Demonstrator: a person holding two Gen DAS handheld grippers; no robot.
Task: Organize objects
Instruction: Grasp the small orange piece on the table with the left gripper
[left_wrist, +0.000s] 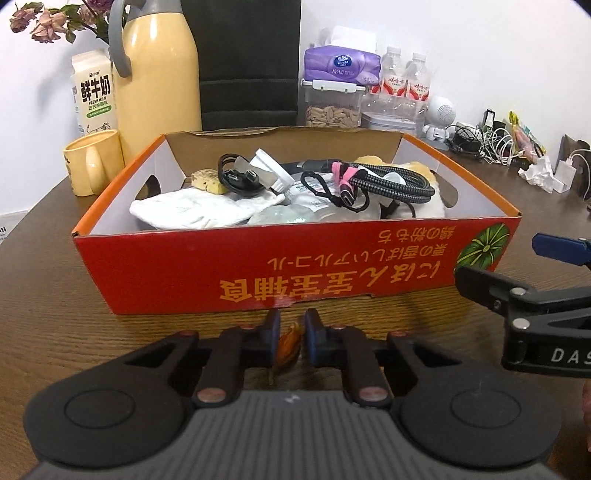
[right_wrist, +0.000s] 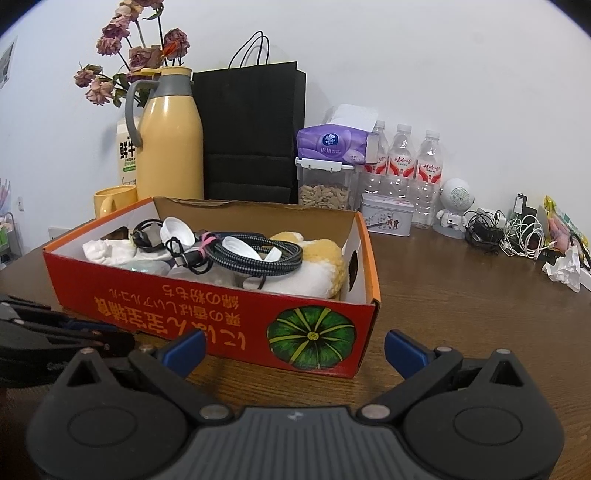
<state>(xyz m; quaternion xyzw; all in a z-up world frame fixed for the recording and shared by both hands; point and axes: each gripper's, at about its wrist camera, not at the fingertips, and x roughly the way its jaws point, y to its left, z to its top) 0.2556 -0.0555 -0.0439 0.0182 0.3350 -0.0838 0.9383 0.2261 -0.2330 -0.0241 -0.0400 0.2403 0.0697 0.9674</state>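
Grippers: two; left gripper (left_wrist: 290, 341) low over the wooden table (left_wrist: 44, 295), right gripper (right_wrist: 294, 350) beside it.
Left jaws: closed on a small orange translucent piece (left_wrist: 286, 345), pinched between the blue pads just in front of the red cardboard box (left_wrist: 295, 269); what the piece is cannot be told.
Right jaws: spread wide, nothing between them, facing the box's near corner with the green pumpkin print (right_wrist: 312, 338).
Box contents: one white cloth (left_wrist: 199, 212), one braided grey cable (left_wrist: 391, 182) with a pink tie, one black cable coil (left_wrist: 238, 177), one yellow-and-white plush toy (right_wrist: 321, 267), white cups, other small items piled together.
Water bottles: three (right_wrist: 402, 162), counted in the right wrist view; two clearly in the left.
Behind the box: one yellow thermos (left_wrist: 159, 74), one yellow mug (left_wrist: 94, 164), one milk carton (left_wrist: 94, 94), one black paper bag (right_wrist: 251, 133), one purple tissue pack (left_wrist: 341, 66) on a clear container of seeds (left_wrist: 332, 110).
Only in right wrist view: bag handles, one tin (right_wrist: 386, 218).
Only in left wrist view: the pinched piece.
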